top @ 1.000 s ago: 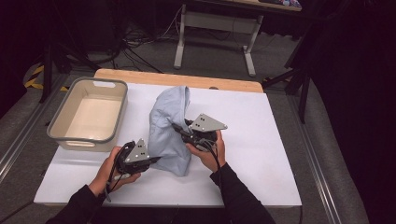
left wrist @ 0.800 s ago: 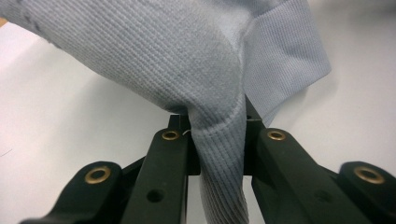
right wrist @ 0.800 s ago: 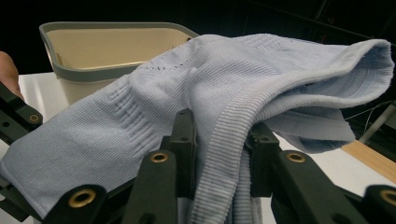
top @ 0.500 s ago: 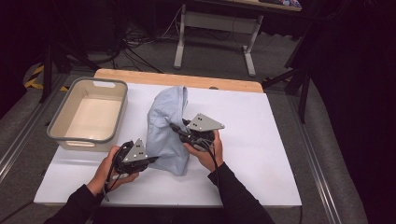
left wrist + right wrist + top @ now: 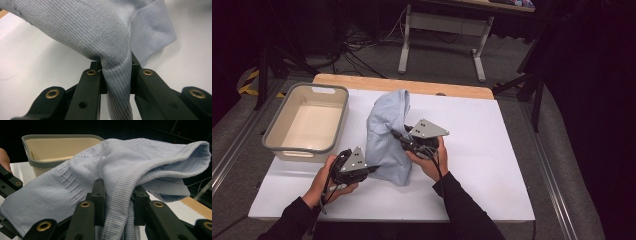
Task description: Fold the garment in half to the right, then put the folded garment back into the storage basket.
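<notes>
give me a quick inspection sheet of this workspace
surface: white sheet covering a wooden table; wood edge at the far side.
job's things: pale blue ribbed knit garment, bunched and lifted between both grippers.
clutter: empty beige plastic bin with grey rim at the table's left; otherwise nothing seen.
grippers: left hand-held gripper shut on the garment's near edge; right hand-held gripper shut on a ribbed band higher up.
cables: black cable trailing from the left one; loose cables on the floor beyond.
surroundings: grey carpet, metal desk frame, dark background.
</notes>
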A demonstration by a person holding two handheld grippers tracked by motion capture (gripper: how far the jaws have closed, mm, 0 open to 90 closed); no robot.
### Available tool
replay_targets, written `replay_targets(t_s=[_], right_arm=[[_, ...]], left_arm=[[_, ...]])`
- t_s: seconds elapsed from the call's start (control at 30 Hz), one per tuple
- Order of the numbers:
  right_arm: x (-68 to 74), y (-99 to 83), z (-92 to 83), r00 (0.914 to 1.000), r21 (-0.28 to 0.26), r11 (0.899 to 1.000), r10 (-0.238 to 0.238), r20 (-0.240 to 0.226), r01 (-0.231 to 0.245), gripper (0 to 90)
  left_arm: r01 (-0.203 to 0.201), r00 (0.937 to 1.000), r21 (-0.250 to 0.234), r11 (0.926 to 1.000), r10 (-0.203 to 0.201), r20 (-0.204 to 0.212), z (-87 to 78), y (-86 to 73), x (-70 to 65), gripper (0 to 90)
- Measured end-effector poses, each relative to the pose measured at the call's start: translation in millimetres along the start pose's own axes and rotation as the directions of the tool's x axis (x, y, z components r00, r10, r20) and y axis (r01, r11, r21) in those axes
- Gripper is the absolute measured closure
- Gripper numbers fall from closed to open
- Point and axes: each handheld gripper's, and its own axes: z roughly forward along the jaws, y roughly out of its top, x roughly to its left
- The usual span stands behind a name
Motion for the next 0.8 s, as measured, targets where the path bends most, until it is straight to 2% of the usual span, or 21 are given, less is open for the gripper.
replay_targets(t_s=[0.4,0.6,0.8], right_arm=[[-3.2,8.0,5.3,1.0000,-0.003,1.000,-0.007,0.005,0.007,69.8],[-7.5,19.6,11.7,0.9998,-0.001,1.000,-0.018,-0.003,0.018,69.8],[-9.9,35.6,20.9,0.9996,-0.014,1.000,-0.027,-0.011,0.027,69.8]], left_arm=[[0.015,0.9997,-0.011,0.9998,-0.016,-0.017,-4.3,5.2,6.4,79.3],[0.023,0.9993,-0.022,0.9995,-0.023,-0.030,-11.8,10.6,13.9,79.3],[0.046,0.9979,-0.030,0.9985,-0.048,-0.043,-24.1,14.8,25.6,79.3]])
